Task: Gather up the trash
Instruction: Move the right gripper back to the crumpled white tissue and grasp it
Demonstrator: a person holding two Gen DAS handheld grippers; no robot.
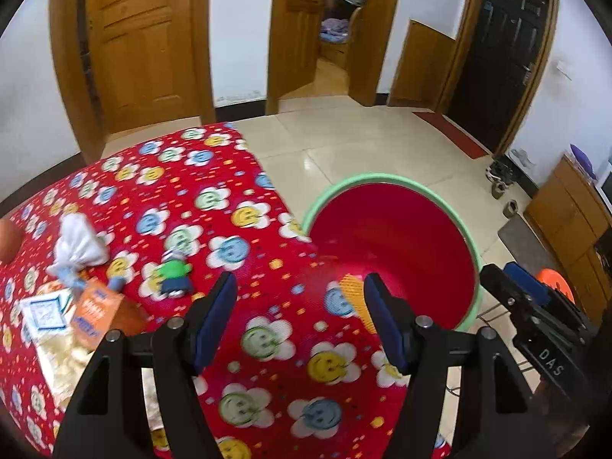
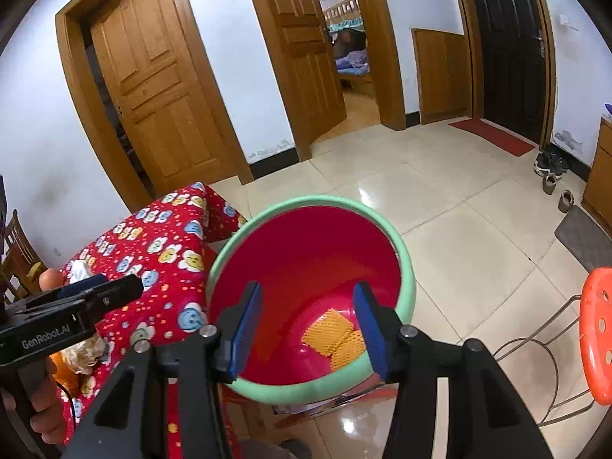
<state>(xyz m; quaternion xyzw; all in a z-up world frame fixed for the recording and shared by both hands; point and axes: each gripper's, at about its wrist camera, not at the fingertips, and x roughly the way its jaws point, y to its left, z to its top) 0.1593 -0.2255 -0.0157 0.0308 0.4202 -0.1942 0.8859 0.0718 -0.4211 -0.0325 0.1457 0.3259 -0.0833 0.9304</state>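
The left hand-held gripper [image 1: 300, 292] hangs over the red flower-print cloth of the surface [image 1: 214, 199], its blue pads spread with nothing between them. The right hand-held gripper [image 2: 308, 302] is poised above the red bin [image 2: 306, 252] with the green rim, jaws likewise spread and empty. In the right wrist view, a piece of orange mesh trash [image 2: 334, 334] lies on the bin floor, at about 5 o'clock from the bin's centre, seen between the gripper's fingers. The bin stands on the tiled floor [image 2: 459, 210], just beside the edge of the surface. In the left wrist view, further trash remains on the cloth at about 9 o'clock from the left gripper: a crumpled white tissue [image 1: 78, 246], an orange carton [image 1: 95, 315] touching a white printed packet [image 1: 44, 311], and a small green and blue wrapper [image 1: 174, 273] lying apart from these. An orange stool [image 2: 596, 329] with a metal frame stands at 3 o'clock from the bin, well apart from the surface.
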